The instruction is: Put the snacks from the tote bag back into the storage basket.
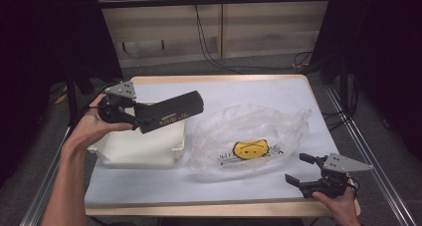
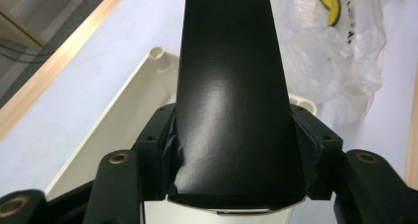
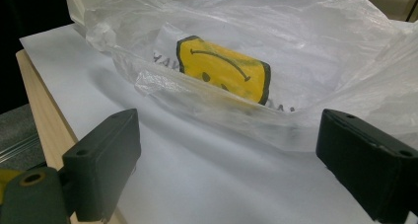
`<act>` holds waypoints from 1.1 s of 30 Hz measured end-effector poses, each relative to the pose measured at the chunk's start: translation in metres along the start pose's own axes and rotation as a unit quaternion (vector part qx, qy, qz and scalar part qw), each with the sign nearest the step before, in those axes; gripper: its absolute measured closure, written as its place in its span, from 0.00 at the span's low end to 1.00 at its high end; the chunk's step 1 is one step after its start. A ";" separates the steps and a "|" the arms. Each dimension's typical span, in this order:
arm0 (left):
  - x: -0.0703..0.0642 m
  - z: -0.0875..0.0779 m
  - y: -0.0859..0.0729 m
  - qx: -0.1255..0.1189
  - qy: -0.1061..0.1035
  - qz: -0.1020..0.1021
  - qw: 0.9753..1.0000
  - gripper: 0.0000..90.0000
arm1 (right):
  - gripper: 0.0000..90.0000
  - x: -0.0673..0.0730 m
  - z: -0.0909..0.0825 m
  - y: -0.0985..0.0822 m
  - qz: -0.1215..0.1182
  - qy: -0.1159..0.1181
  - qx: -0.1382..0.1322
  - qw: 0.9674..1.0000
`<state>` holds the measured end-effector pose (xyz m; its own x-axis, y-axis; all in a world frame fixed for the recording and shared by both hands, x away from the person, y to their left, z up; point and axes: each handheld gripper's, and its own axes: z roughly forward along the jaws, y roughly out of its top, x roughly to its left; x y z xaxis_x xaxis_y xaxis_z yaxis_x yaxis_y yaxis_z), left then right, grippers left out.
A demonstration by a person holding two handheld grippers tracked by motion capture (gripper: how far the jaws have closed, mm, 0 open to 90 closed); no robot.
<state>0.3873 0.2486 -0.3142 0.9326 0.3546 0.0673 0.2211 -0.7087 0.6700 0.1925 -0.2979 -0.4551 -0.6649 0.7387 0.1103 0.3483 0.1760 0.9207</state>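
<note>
High view: the right gripper [image 1: 297, 170] rests at the table's [image 1: 149, 193] near right edge, jaws spread with nothing between them, bare white surface to its left. Just beyond lies the clear plastic bag [image 1: 249, 136] with a yellow smiley print. Farther left, the left gripper [image 1: 135, 117] pinches a long black box [image 1: 171, 111] above the white tray [image 1: 139, 146], near the left edge.

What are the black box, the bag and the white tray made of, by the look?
Black box: likely matte coated cardboard; soft sheen, a dented, creased corner at the left tool's pads.
Bag: thin clear plastic film; crinkled, translucent, with a yellow face print.
White tray: probably moulded plastic or foam; smooth off-white walls, rounded corner posts. Can't tell which.
</note>
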 end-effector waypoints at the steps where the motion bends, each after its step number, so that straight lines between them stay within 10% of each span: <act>1: 0.002 -0.001 -0.001 -0.002 0.003 0.000 1.000 0.48 | 0.10 0.000 0.000 0.000 0.000 0.000 0.000 1.000; 21: 0.017 -0.013 -0.041 -0.009 0.019 -0.011 1.000 0.48 | 0.10 -0.002 0.001 0.000 0.002 -0.001 0.004 1.000; 33: 0.026 0.000 -0.054 0.028 0.012 -0.005 1.000 0.48 | 0.10 -0.004 0.003 0.001 0.004 -0.001 0.007 1.000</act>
<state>0.3990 0.2962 -0.3487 0.9236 0.3752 0.0791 0.2459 -0.7378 0.6286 0.1970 -0.2987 -0.4561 -0.6606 0.7417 0.1163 0.3626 0.1795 0.9145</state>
